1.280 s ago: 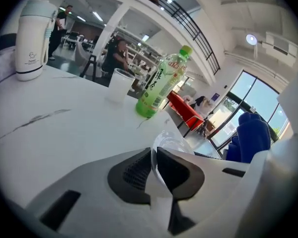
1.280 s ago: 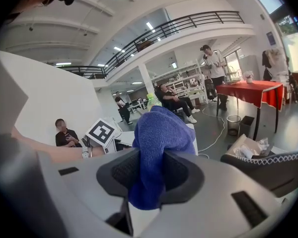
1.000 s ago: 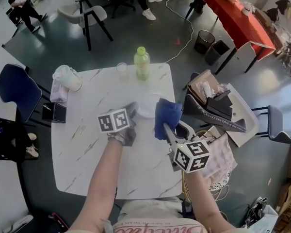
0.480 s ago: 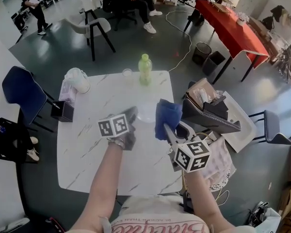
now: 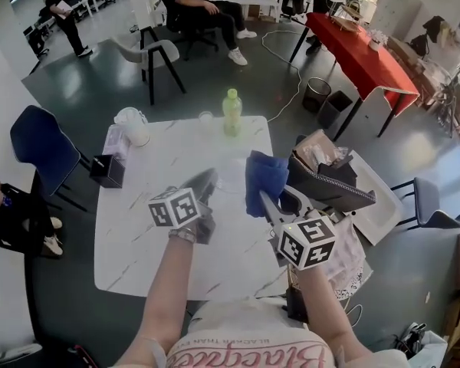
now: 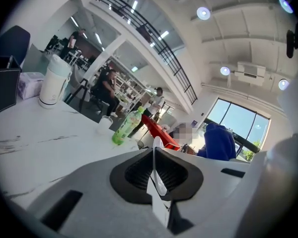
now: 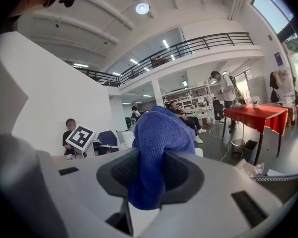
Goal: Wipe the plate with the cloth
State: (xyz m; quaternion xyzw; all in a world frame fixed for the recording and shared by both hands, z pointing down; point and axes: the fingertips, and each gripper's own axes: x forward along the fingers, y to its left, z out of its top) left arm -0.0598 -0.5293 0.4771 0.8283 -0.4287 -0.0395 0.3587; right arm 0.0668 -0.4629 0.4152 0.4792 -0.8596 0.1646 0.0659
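Above the bench (image 5: 138, 228), on the near side of the green bottle (image 5: 231, 112), both tools hang in the air. The left hand-held gripper (image 5: 208, 180) is clamped tight on the rim of the white plate (image 6: 157, 178), held edge-on. The right hand-held gripper (image 5: 261, 198) pinches the blue cloth (image 5: 264, 179) just beside it. This looks like the line-up before wiping, and I see no contact between cloth and plate. Next: press the cloth onto the plate's face and rub, keeping the rim steady.
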